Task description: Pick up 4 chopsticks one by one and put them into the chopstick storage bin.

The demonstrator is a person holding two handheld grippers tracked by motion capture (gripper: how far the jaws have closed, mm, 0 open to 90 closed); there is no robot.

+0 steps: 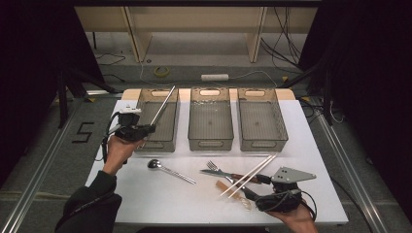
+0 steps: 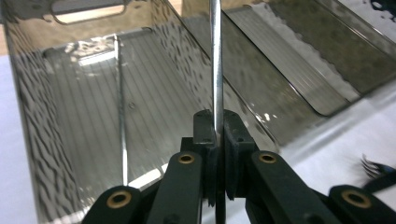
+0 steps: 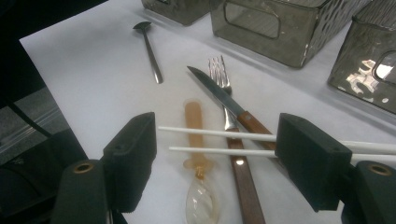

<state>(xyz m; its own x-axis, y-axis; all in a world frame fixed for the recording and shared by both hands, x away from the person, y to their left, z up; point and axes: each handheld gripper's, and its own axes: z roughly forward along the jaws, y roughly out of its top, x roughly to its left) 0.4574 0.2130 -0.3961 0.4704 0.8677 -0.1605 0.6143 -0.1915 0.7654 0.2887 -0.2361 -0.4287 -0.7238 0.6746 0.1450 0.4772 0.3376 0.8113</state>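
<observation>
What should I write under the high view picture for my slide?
Left gripper holds a metal chopstick over the left bin; right gripper waits by the cutlery.

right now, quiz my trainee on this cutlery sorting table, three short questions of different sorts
1. True or false: the left tool is shut on a thin metal chopstick.
2. How many smoky translucent plastic bins stand in the row?
3. What lies between the right tool's open jaws: A) the steel spoon B) two white chopsticks C) nothing?

Key: 1 true; 2 three; 3 B
</observation>
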